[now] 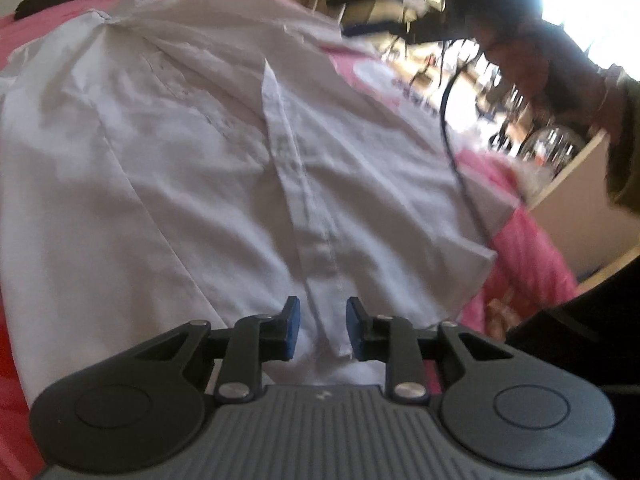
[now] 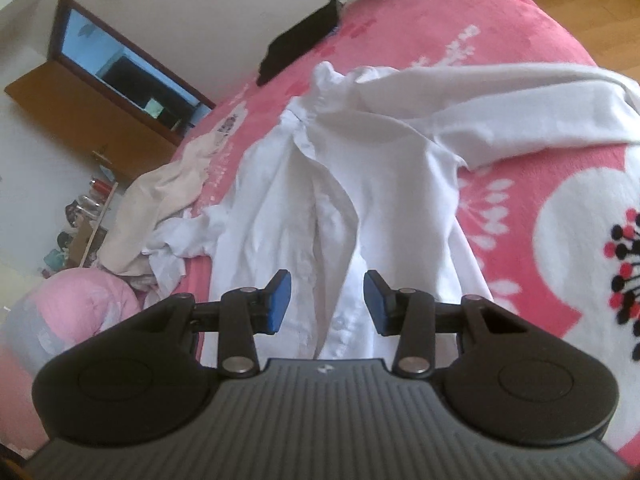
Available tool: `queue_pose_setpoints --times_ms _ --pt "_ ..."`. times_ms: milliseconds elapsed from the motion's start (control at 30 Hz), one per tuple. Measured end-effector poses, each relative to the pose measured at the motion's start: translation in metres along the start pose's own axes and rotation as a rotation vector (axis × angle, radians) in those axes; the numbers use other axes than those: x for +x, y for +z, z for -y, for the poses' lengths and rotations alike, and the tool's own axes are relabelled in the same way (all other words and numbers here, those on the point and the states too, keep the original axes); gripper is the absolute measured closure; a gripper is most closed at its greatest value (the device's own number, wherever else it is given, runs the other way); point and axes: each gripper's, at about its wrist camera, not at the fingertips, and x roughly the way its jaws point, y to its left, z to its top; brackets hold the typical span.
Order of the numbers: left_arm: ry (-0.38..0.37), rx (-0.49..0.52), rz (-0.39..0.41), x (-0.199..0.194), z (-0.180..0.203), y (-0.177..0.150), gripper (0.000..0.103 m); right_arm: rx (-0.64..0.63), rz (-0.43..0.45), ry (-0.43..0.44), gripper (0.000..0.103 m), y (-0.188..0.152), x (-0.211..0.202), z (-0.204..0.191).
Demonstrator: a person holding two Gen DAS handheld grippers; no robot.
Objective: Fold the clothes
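Observation:
A white button-up shirt lies spread front-up on a pink flowered bed cover. Its button placket runs from the collar down to the hem. My left gripper hovers low over the hem; its blue pads stand a little apart on either side of the placket and pinch no cloth. In the right wrist view the shirt has one sleeve stretched out to the right and the other crumpled at the left. My right gripper is open above the hem, with nothing between its pads.
A black garment lies near the far edge of the bed. A beige garment and a pink bundle sit at the left edge. A person's hand and a dark cable hang over the shirt's right side. A wooden mirror cabinet stands beyond the bed.

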Motion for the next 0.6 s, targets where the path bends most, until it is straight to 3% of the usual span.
queue_pose_setpoints --times_ms 100,233,333,600 --pt "0.032 0.073 -0.012 0.005 0.012 0.000 0.082 -0.023 0.012 -0.006 0.063 0.001 -0.002 -0.002" --pt "0.050 0.116 -0.021 0.008 0.020 0.001 0.099 -0.097 0.019 -0.051 0.063 0.008 0.004 -0.006" --pt "0.067 0.123 -0.002 0.005 0.023 0.000 0.101 -0.201 0.013 -0.117 0.063 0.020 0.019 -0.020" --pt "-0.034 0.036 0.037 -0.007 0.014 -0.003 0.101 -0.537 -0.041 -0.243 0.063 0.041 0.101 -0.059"
